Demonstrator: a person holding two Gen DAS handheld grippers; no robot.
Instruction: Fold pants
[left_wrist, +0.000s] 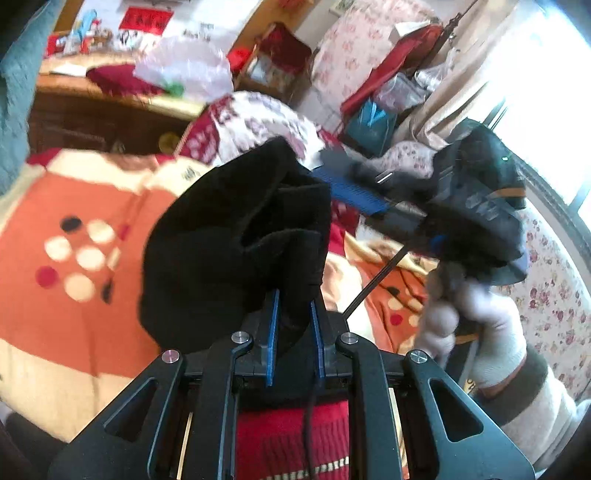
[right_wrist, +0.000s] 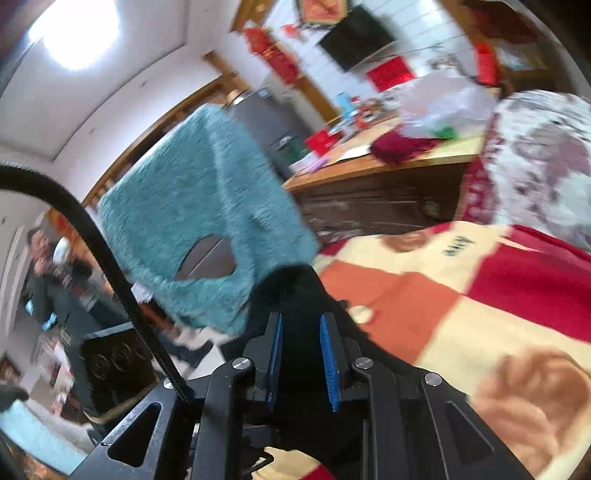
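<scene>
Two grippers, one pair of black pants, all lifted off the bed: that is how my rig stands at this moment. The bed's blanket (left_wrist: 74, 288), a broad spread of orange, cream and red blocks with a dot pattern, lies below both cameras and looks to be the surface where I mean to lay the fold. Above it, the black pants (left_wrist: 236, 236) hang bunched in mid-air, not spread flat, so I judge the folding itself has hardly begun and the lift is there to let the cloth drop straight. A fuzzy teal garment (right_wrist: 199, 221) hangs at the left of the right wrist view, apart from the job. My right gripper (right_wrist: 301, 354) has its blue pads clamped on a dark fold of the pants, the cloth rising between the two fingers; the left wrist view shows that tool in a white-gloved hand (left_wrist: 476, 332), blurred. My left gripper (left_wrist: 294, 332) is likewise pinched shut on the pants, a thick wad filling the gap. Holding two points should let me stretch an edge between them.
</scene>
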